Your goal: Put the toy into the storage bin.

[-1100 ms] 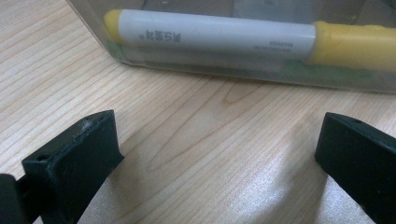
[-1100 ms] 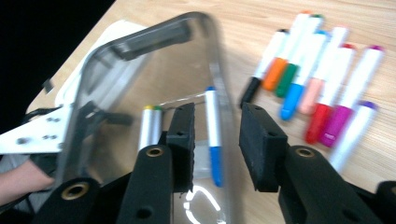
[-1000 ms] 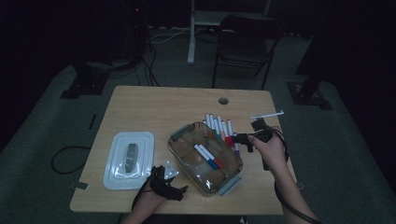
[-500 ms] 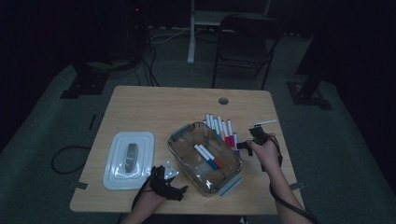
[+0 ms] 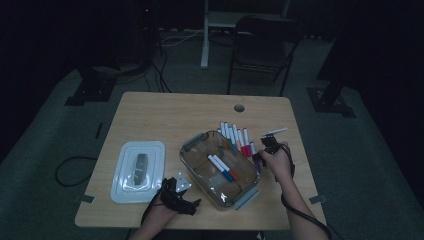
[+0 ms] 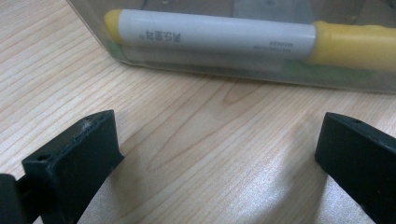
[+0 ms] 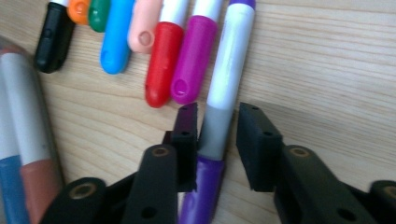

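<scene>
The right gripper [image 7: 215, 140] has its jaws around the purple marker [image 7: 224, 88], which lies flat on the wooden table [image 7: 327, 60]. They have just been closing: the left pad touches the barrel's shadowed side, while a narrow gap shows at the right pad, so whether the grip is firm cannot be told. The marker is a smooth white cylinder with a glossy purple cap nearest the camera and a purple end far ahead of the jaws. Just beside the left jaw lie the rounded plastic caps of a magenta marker [image 7: 191, 60] and a red marker [image 7: 163, 60], then pink, blue, green, orange and black ones in a tight row; the magenta cap sits close against the purple marker, leaving that jaw little room.

The left gripper [image 6: 215, 154] rests with its matte black jaws wide apart over bare pale wood grain, holding nothing. Straight ahead of them stands the wall of a clear plastic container [image 6: 196, 70], and behind that wall lies a yellow marker [image 6: 224, 35] with a white printed barrel. In the high view, a translucent lid [image 5: 137, 170] lies left of the container.
</scene>
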Motion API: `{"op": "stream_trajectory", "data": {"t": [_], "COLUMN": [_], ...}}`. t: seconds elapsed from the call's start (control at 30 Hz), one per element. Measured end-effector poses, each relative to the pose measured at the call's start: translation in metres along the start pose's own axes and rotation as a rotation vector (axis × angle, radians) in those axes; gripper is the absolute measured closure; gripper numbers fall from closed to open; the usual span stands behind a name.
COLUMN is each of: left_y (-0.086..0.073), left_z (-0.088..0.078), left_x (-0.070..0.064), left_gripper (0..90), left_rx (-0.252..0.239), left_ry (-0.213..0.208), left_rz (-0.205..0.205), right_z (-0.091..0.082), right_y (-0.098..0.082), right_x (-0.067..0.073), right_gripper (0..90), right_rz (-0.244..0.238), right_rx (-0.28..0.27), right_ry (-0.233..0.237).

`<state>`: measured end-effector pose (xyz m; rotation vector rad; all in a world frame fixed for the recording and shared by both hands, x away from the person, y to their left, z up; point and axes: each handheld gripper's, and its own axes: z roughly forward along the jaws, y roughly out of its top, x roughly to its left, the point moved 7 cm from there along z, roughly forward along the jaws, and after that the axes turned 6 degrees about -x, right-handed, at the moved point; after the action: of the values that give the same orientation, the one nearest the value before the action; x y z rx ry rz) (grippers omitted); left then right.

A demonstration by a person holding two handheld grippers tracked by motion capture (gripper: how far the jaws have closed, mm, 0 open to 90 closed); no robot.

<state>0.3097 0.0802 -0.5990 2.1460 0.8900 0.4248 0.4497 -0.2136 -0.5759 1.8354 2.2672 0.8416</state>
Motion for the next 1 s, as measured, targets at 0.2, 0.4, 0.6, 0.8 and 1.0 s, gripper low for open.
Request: {"op": "stream_trajectory", "data": {"t": [0.2, 0.4, 0.6, 0.8, 1.0], "left_y": [0.000, 0.000, 0.000, 0.000, 0.000], "left_z": [0.000, 0.000, 0.000, 0.000, 0.000], "left_x": [0.000, 0.000, 0.000, 0.000, 0.000], "left_gripper": [0.4, 0.4, 0.4, 0.4, 0.4], "left_rx": [-0.001, -0.001, 0.000, -0.001, 0.000], "left_ry": [0.000, 0.000, 0.000, 0.000, 0.000], "left_rz": [-0.001, -0.001, 0.000, -0.001, 0.000], "right_z": [-0.002, -0.010, -0.027, -0.045, -0.067], "right_y": [0.000, 0.001, 0.003, 0.006, 0.014], "right_x": [-0.010, -0.016, -0.019, -0.016, -0.010], "right_gripper": [76.7, 76.8, 76.8, 76.9, 76.8], "right_rz": [0.050, 0.091, 0.121, 0.119, 0.105], "right_rx": [-0.026, -0.060, -0.095, -0.132, -0.159], "right_ry": [-0.037, -0.011, 0.024, 0.059, 0.097]}}
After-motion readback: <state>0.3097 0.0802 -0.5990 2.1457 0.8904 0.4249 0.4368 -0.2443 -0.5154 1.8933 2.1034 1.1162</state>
